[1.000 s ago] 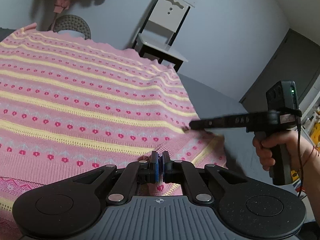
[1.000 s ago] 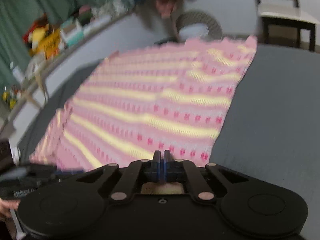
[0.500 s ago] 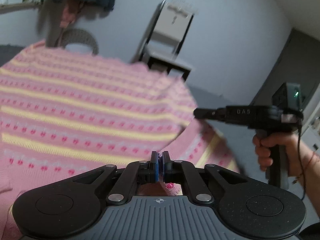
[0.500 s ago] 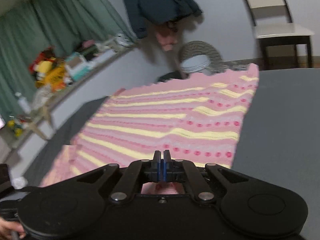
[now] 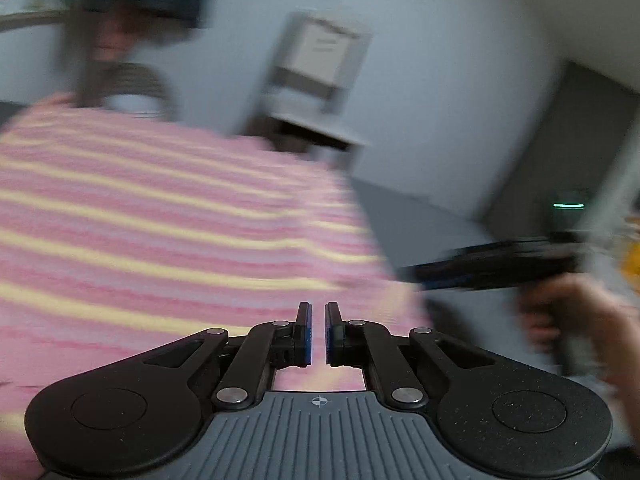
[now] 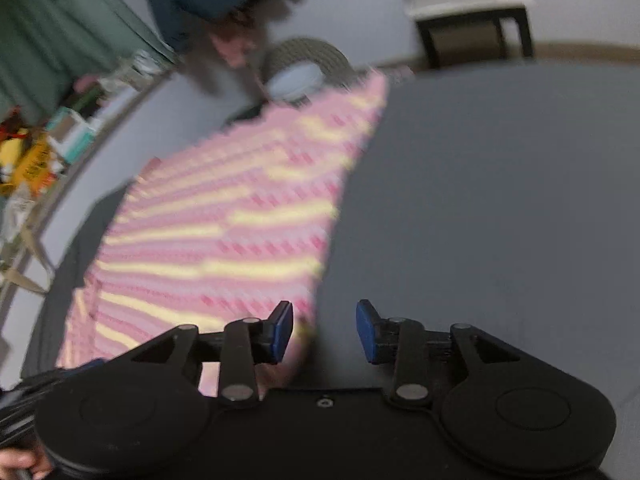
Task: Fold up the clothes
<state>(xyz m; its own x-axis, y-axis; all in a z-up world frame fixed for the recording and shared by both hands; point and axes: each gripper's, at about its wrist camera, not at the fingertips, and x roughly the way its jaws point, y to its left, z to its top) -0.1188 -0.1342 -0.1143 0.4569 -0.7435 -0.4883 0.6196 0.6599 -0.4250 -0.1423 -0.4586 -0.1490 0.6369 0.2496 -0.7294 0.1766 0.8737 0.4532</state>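
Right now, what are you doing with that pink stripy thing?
A person is folding a pink and yellow striped sweater spread on a dark gray bed, with a gripper in each hand. The right gripper is wide open at the sweater's near edge, holding nothing. The left gripper is open just a crack above the sweater, also holding nothing. The pictures are blurred from motion.

Bare grey bed (image 6: 500, 200) is lying open right of the sweater (image 6: 224, 232); a chair (image 6: 468, 12) is standing beyond.
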